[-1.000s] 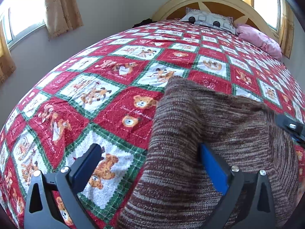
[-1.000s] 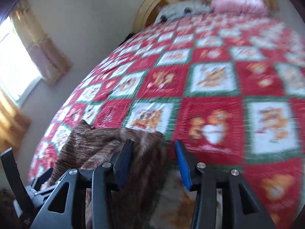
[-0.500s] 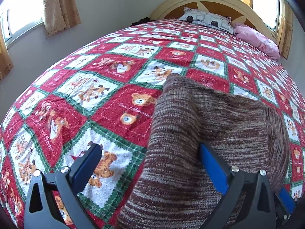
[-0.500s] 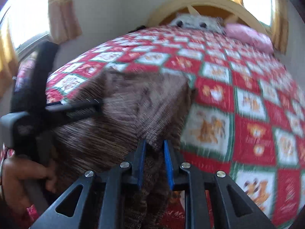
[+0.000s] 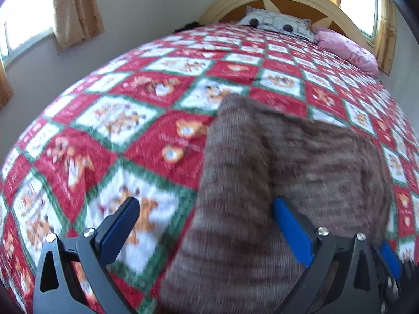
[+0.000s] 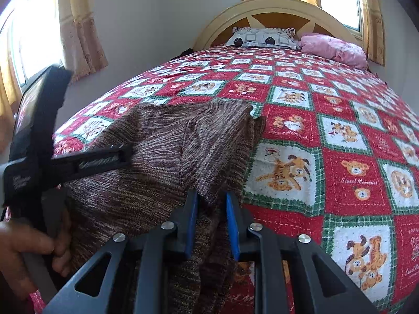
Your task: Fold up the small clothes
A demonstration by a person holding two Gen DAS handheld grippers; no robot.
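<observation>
A brown striped knit garment lies on the bed near its foot; it also shows in the right wrist view. My left gripper is open, its jaws wide apart over the garment's left edge, its right finger against the knit. My right gripper is shut on the garment's near right edge, with fabric bunched between the blue pads. The left gripper's body and the hand holding it show at the left of the right wrist view.
The bed has a red, white and green bear-print quilt, also in the right wrist view. A patterned pillow and a pink pillow lie by the cream headboard. Curtained windows flank the bed.
My right gripper swung onto the garment's right edge and closed on it. My left gripper stayed open and shifted slightly; the garment's fabric has ruffled.
</observation>
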